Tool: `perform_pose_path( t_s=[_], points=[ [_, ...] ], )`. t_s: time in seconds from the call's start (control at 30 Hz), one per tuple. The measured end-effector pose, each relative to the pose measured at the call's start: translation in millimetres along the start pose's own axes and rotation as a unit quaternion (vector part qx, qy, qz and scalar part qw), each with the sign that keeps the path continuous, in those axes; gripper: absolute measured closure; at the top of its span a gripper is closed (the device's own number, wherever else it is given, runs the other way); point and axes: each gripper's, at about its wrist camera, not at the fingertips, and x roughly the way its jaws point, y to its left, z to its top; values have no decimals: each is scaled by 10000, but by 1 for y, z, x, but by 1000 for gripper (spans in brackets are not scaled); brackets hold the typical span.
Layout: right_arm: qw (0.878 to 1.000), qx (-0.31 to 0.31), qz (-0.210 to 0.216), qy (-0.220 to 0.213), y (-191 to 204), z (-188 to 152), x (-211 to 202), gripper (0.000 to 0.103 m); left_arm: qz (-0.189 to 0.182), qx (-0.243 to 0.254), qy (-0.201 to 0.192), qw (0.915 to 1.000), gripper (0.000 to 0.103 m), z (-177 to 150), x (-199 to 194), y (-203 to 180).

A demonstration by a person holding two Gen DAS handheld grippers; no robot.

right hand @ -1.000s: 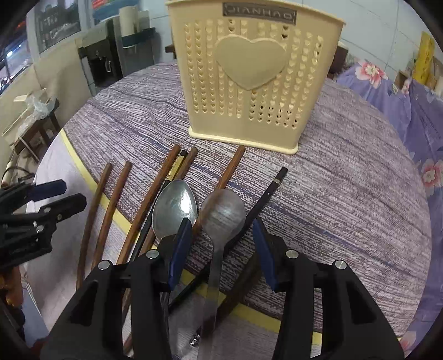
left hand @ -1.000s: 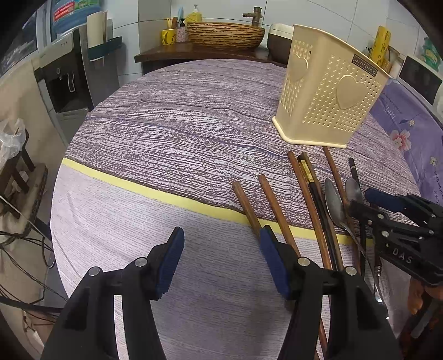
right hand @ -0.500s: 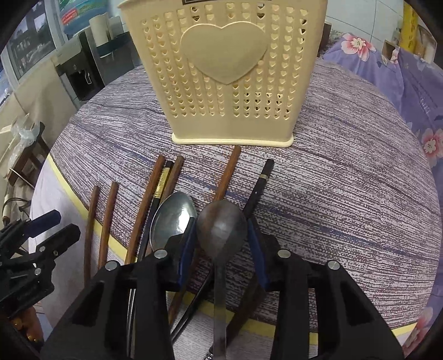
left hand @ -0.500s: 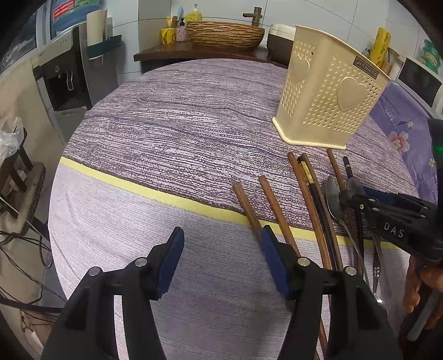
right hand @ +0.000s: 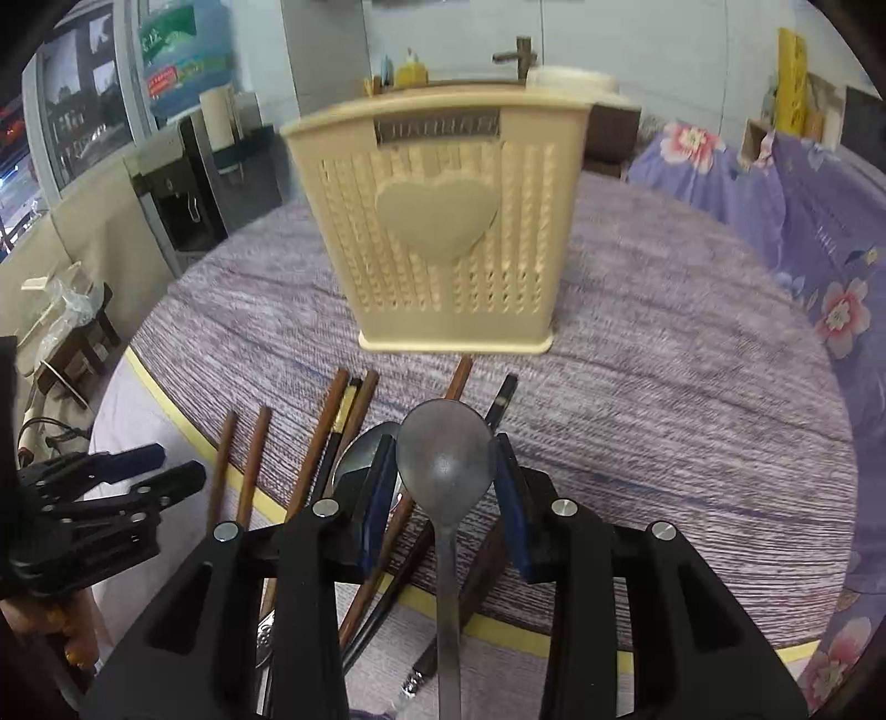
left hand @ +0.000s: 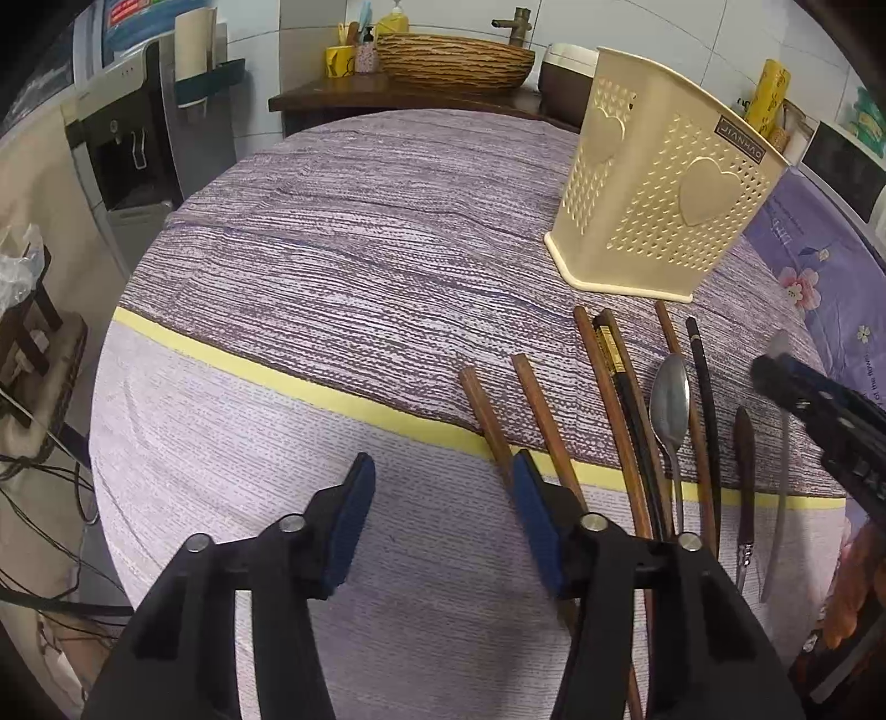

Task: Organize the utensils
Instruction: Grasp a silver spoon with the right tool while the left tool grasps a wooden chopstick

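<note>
A lived-in home, likely a dining corner: a round table under a purple striped tablecloth (left hand: 343, 232), a water dispenser (left hand: 130, 138) with its blue bottle (right hand: 183, 61) by the wall, a wooden washstand (left hand: 387, 97) carrying a woven basin (left hand: 451, 58) and tap (left hand: 515, 19), and a floral bedsheet (right hand: 803, 221) draped nearby

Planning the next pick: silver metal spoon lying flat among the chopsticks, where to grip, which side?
Likely across the bowl of the silver metal spoon, from straight above, a finger at each edge. The bowl is its widest part; its thin handle runs tight between the wooden chopsticks.
</note>
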Motion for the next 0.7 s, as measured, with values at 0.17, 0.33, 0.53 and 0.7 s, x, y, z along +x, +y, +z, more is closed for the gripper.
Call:
perform_pose_path(
  t_s=[0.17, 0.33, 0.53, 0.7],
  points=[
    [9994, 27, -47, -353, -2, -3, -29, 67, 19, -1, 127, 9999, 70, 7, 8, -12],
    [9982, -32, -123, -581, 2, -8, -43, 67, 281, -11, 162, 9995, 76, 8, 14, -22],
    [9976, -81, -67, -680, 8, -13, -50, 67, 474, -115, 223, 9986, 82, 8, 14, -27],
    [9975, -71, -43, -704, 11, -15, -52, 67, 654, -53, 148, 9977, 91, 15, 19, -32]
  ],
)
